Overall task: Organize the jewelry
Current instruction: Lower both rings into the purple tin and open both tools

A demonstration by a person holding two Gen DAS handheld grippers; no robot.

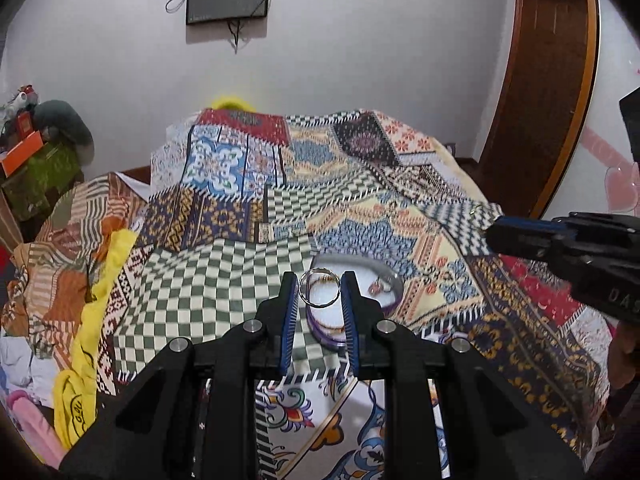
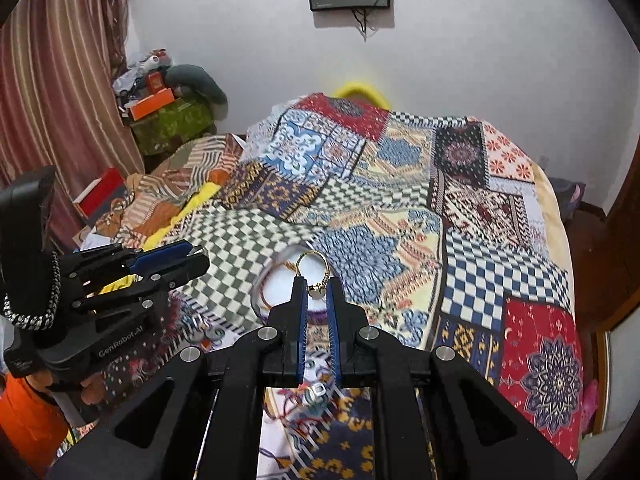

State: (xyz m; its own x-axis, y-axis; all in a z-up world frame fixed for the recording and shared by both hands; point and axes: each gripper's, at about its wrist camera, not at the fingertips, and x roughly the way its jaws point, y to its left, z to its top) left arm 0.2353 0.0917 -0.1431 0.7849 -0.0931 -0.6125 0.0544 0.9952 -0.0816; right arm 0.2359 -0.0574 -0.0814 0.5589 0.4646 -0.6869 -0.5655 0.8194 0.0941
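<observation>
My left gripper (image 1: pixel 319 288) is shut on a silver ring (image 1: pixel 320 287), held upright between its blue pads above a round clear dish (image 1: pixel 390 280). The dish lies on the patchwork bedspread and holds a woven bracelet and a small pink piece (image 1: pixel 376 289). My right gripper (image 2: pixel 317 286) is shut on a gold ring (image 2: pixel 313 268), held above the same dish (image 2: pixel 262 280). The right gripper also shows at the right edge of the left wrist view (image 1: pixel 496 232), and the left gripper at the left of the right wrist view (image 2: pixel 196 256).
The patchwork bedspread (image 1: pixel 360 184) covers the whole bed. More jewelry, a silver piece (image 2: pixel 316 392) and threads, lies on the cloth below my right gripper. Yellow cloth (image 1: pixel 100 280) and clutter sit at the left. A wooden door frame (image 1: pixel 548 80) stands at the right.
</observation>
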